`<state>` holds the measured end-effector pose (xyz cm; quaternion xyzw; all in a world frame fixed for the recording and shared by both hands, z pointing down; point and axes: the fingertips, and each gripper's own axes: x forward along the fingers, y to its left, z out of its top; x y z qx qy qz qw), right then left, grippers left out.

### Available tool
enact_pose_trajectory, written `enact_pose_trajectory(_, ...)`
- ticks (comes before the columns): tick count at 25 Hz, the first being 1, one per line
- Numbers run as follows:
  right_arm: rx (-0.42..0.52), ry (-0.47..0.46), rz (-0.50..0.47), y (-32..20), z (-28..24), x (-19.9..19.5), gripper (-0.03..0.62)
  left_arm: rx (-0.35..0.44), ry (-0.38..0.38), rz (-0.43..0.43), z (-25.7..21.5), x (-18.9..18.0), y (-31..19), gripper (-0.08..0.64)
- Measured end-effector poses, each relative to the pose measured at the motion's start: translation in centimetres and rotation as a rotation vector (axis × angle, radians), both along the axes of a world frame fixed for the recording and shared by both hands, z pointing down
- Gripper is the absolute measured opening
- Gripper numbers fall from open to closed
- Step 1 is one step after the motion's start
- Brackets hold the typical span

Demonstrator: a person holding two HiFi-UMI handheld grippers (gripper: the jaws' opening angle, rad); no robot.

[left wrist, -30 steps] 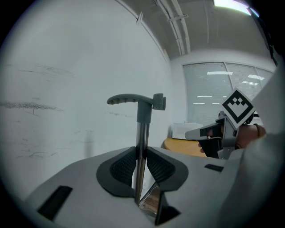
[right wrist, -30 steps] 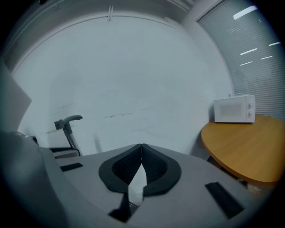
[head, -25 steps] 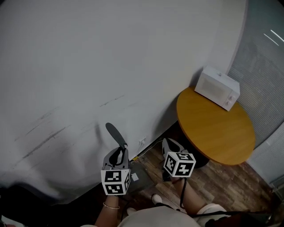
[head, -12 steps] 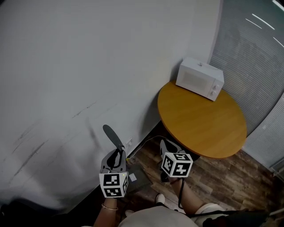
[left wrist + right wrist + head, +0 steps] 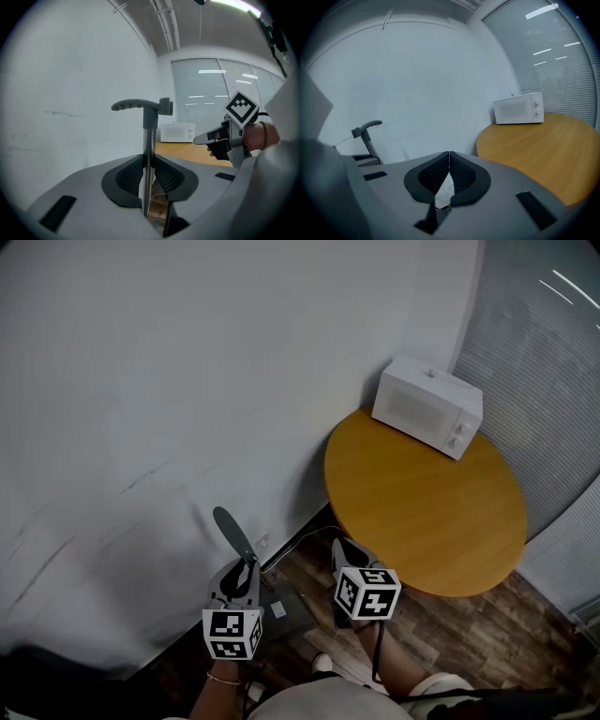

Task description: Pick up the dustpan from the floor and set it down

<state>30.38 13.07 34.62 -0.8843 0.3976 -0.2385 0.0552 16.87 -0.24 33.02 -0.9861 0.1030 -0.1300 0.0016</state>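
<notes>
The dustpan has a dark pan (image 5: 284, 611), a thin metal pole (image 5: 150, 140) and a grey curved grip (image 5: 139, 105) on top. My left gripper (image 5: 243, 570) is shut on the pole, with both ribbed pads pressing its sides (image 5: 149, 171). The pole stands nearly upright, with the grip (image 5: 233, 534) near the white wall. The pan lies low by the floor under that gripper; whether it touches the floor is hidden. My right gripper (image 5: 345, 553) is a little to the right, shut on nothing (image 5: 449, 161). It sees the dustpan grip (image 5: 368, 125) to its left.
A round wooden table (image 5: 422, 512) stands to the right, carrying a white microwave (image 5: 427, 407) at its far edge. The white wall (image 5: 187, 381) runs close ahead, with a cable (image 5: 302, 544) along its base. Window blinds (image 5: 553, 381) are at the right, dark wood floor (image 5: 469, 638) below.
Both grippers and the dustpan have moved along the wall, and the table and microwave now sit closer and further left in view. The left grip on the pole is unchanged.
</notes>
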Motion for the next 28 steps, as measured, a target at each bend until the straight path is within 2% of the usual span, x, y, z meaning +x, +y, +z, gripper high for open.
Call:
enact_pose_trajectory(7,-0.026,-0.025,-0.025,0.7,2.2,2.6,0.032,-0.009,-0.013,-0.009,1.3,3.7,0.5,0.086)
enact_pose_trajectory(14,-0.058,-0.031,0.034,0.0,4.2,4.5,0.032,-0.034,-0.033,0.065,3.3,7.7,0.6,0.086)
enact_pose_trajectory(20,-0.102,-0.023,0.045,-1.3,5.8,5.5,0.032,-0.060,-0.037,0.122,5.1,10.5,-0.5,0.085)
enact_pose_trajectory(28,-0.144,-0.090,0.063,-2.2,10.2,5.6,0.032,-0.050,-0.110,0.224,9.4,13.4,-0.7,0.086)
